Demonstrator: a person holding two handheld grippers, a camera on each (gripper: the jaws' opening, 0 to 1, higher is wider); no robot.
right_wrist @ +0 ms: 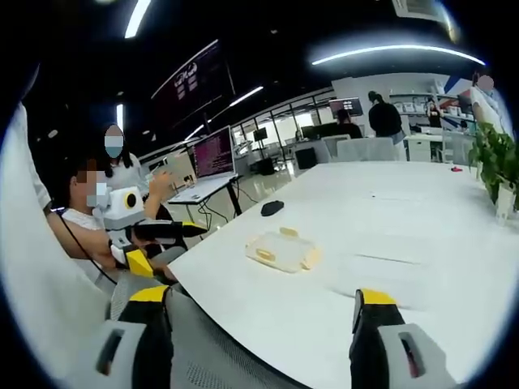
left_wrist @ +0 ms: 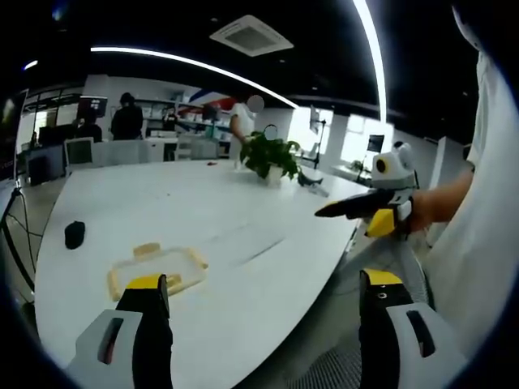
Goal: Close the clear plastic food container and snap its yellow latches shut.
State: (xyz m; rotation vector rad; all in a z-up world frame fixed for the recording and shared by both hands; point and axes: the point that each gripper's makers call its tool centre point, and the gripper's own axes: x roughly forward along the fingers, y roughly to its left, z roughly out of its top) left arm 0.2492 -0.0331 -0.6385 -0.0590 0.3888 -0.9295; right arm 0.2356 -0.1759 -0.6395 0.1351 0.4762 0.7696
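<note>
Container [left_wrist: 156,271] with yellow latches sits low left of the left gripper view on the white surface [left_wrist: 243,243], well apart from both the left gripper [left_wrist: 263,304] and right gripper [right_wrist: 259,312], jaws apart, so a hasty reach could shove it sliding.

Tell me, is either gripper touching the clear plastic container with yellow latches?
No, the clear plastic container with yellow latches sits alone on the white table, apart from both grippers.
</note>
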